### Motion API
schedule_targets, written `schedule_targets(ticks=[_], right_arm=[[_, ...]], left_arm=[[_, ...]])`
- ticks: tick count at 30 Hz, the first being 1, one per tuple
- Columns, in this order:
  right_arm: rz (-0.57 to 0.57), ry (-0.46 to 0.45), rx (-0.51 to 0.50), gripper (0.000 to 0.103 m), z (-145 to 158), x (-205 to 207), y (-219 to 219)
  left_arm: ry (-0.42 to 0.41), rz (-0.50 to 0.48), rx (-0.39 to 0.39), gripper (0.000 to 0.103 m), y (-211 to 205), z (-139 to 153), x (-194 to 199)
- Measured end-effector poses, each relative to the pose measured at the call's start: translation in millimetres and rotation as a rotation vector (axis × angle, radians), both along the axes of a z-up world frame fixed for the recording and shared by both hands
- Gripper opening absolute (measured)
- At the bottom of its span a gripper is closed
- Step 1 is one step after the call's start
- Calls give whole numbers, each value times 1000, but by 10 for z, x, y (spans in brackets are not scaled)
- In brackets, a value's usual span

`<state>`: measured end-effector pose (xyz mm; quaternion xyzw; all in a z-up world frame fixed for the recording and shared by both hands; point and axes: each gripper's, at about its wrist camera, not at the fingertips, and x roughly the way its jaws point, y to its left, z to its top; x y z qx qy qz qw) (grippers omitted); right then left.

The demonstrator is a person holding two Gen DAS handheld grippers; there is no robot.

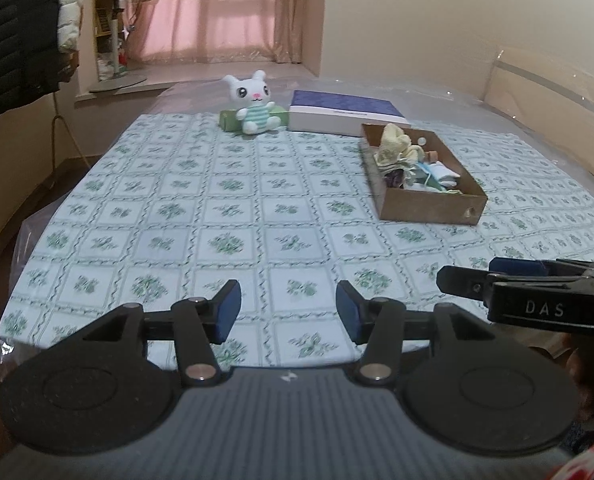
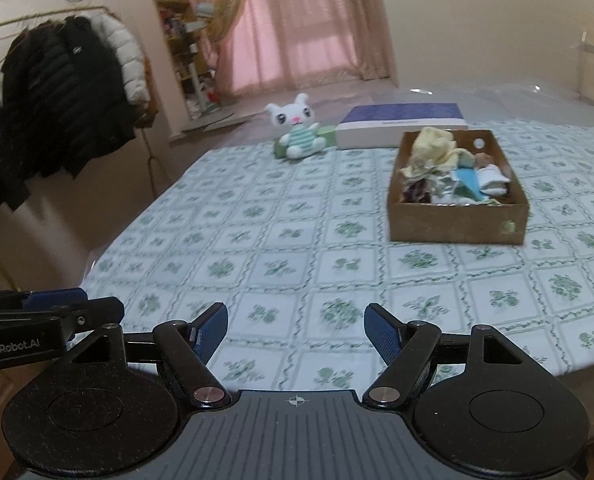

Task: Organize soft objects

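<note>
Two hand-held grippers above the near edge of a table (image 1: pixel 257 184) covered by a green-flowered cloth. Left gripper (image 1: pixel 289 306) — jaws parted, blue pads facing each other, nothing between them. Right gripper (image 2: pixel 297 330) — jaws parted wider, likewise empty; in the left view its fingers enter from the right edge.

Cardboard box (image 1: pixel 429 210), right of centre on the cloth, holds the soft things (image 1: pixel 405 156) in a loose heap: yellow, pale green, blue and white fabric pieces.

Plush bunny (image 1: pixel 255 104) in a striped shirt sits upright at the far edge, leaning against a green block (image 1: pixel 229 120). Just beside it lies a flat box (image 1: pixel 345 114) with a purple lid. Dark coats (image 2: pixel 57 92) hang at left.
</note>
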<state>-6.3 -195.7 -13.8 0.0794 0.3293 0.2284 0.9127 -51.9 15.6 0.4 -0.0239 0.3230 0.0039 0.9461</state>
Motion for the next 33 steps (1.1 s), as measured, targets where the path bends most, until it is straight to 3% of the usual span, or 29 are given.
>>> schedule_targets(ticks=[11,33], right_arm=[[40,2,-27,75,-97,-52,137],[19,59,-31,75,-314,114,117]], left_arm=[[21,12,3,56,38,-97,-63],[83,-11,16,56,-4,-304,238]])
